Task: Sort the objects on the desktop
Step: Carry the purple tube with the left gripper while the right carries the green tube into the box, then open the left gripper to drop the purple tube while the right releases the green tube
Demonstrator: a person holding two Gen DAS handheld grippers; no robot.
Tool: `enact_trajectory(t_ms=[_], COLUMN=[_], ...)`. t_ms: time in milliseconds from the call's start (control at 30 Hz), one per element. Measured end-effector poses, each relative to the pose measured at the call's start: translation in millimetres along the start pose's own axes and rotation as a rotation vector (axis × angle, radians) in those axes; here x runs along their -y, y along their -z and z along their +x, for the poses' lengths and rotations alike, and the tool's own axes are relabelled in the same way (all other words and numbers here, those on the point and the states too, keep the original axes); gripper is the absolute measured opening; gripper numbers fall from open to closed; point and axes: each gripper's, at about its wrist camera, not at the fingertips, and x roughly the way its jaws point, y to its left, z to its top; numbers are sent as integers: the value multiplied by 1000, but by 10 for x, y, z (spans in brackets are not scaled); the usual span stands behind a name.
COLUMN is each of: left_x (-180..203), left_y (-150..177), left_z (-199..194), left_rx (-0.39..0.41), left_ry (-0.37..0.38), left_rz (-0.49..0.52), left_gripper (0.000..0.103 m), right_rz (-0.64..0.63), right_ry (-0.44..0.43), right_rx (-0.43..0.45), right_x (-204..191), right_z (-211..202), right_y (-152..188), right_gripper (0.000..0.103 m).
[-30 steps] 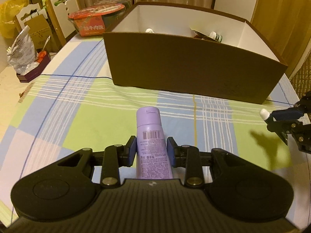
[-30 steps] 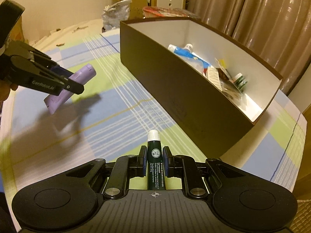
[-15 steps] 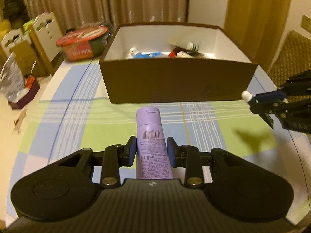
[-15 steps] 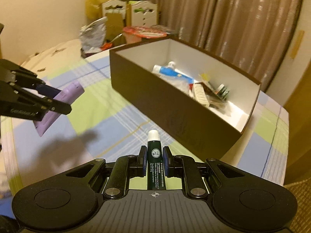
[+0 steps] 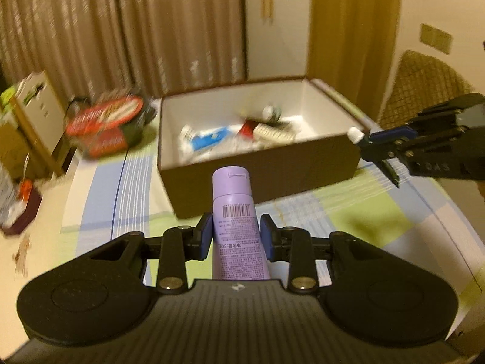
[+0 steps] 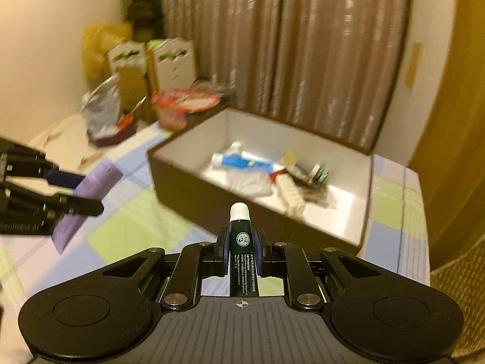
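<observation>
1. Left wrist view: blurred toward the edges; red-lidded container (image 5: 104, 121) at the far left smeared, label unreadable.
2. Lower end of the purple tube (image 5: 238, 227) hidden behind the left gripper (image 5: 237, 233) body; only cap, barcode and part of the printed text visible.
3. Left gripper pinching the purple tube between blue pads, cap pointing forward, held above the checked tabletop (image 5: 363, 212) just short of the brown box (image 5: 257, 179).
4. Box interior white; contents jumbled and hard to separate: a blue-and-white tube (image 5: 209, 138), a white tube (image 5: 272, 132), something red and something green beyond, too blurred to name.
5. Right gripper (image 5: 368, 145) entering from the right edge of the same view, body cut off by the frame, white cap of its tube just at the box's near right corner.
6. Right wrist view: right gripper (image 6: 240, 247) pinching a slim dark green tube (image 6: 241, 251) with a white cap and a round emblem; small print present, mostly too fine to read; tail end hidden under the gripper body.
7. Green tube held above the tabletop (image 6: 130, 227), cap overlapping the box's (image 6: 194, 194) near wall.
8. Left gripper (image 6: 65, 195) at the left edge, cut off, clamped on the purple tube (image 6: 88, 194), seen side-on and tilted.
9. Background clutter, including a foil bag (image 6: 101, 106), out of focus.
</observation>
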Motion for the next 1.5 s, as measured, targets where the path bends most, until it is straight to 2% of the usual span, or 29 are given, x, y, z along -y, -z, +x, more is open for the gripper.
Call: enact_trajectory(t_ms=[133,267,367,533,733,900,933,967,1033,1233,1500], left_x=[-100,-169,-206,-268,-349,-418,-432,-451,-494,-539,-507], left_y=[-359,-786,-1097,-1456,-1534,-1410,-1392,-1381,-1361,-1313,-1282], left_z=[71,295,625,1283,2084,2405,2450,2459,2451,2271,1955], left_rx=[54,97,101,46,-74,-136,-144,-141,-131,-119,-94], left_ry=[31,51,54,61,42,44,44,38,29,21,12], left_rz=[22,42,60,64,63,49,44,37,19,8,-4], left_gripper=[28,28,28,28,28,28,34,51,60,60,71], right_rz=[20,14,15,29,7,-1,-4,-9,-14,3,29], right_ry=[44,73,69,29,-10,-41,-45,-45,-46,-37,-26], right_rx=[38,41,7,-96,-213,-256,-256,-254,-253,-228,-162], right_x=[139,369,586,936,1148,1218,1223,1213,1189,1207,1049], right_z=[-9,193,542,1339,2104,2409,2429,2430,2416,2284,1932], right_y=[-313,-627,-822,-1024,-1069,-1025,-1021,-1016,-1012,-994,-1044], right_gripper=[15,15,15,15,15,15,15,16,16,16,16])
